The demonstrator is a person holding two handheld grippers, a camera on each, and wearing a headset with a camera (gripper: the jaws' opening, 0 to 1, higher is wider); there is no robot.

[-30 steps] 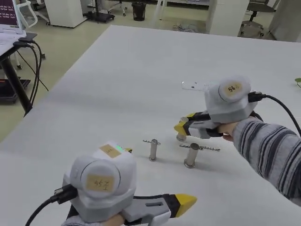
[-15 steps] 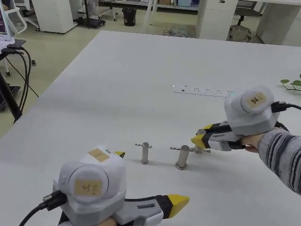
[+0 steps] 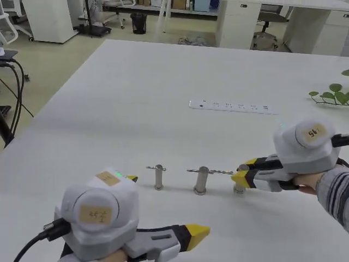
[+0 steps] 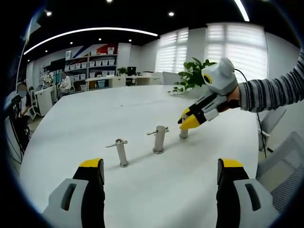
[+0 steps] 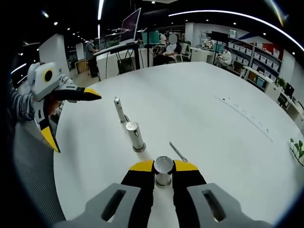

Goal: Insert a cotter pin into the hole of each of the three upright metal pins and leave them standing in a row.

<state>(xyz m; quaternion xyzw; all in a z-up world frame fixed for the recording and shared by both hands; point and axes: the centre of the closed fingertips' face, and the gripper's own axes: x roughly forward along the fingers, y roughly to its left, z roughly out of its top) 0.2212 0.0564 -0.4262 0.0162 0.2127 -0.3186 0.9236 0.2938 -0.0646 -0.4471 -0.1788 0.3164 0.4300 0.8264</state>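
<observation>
Left gripper [image 3: 163, 206] sits low and close to the body with jaws spread wide, while the right gripper [image 3: 241, 177] (striped sleeve [image 3: 335, 194] behind it) reaches in level, jaws pinched on a metal pin [image 3: 239, 188].

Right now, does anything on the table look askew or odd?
Only slightly: the cotter pin through the middle pin sits off-centre, reaching toward the end pin between the right gripper's fingers. All pins stand upright.

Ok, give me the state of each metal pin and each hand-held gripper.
left metal pin: upright, cotter pin through its hole
middle metal pin: upright, cotter pin through its hole
right metal pin: upright, gripped between jaws
left hand-held gripper: open, empty
right hand-held gripper: shut on right metal pin
</observation>
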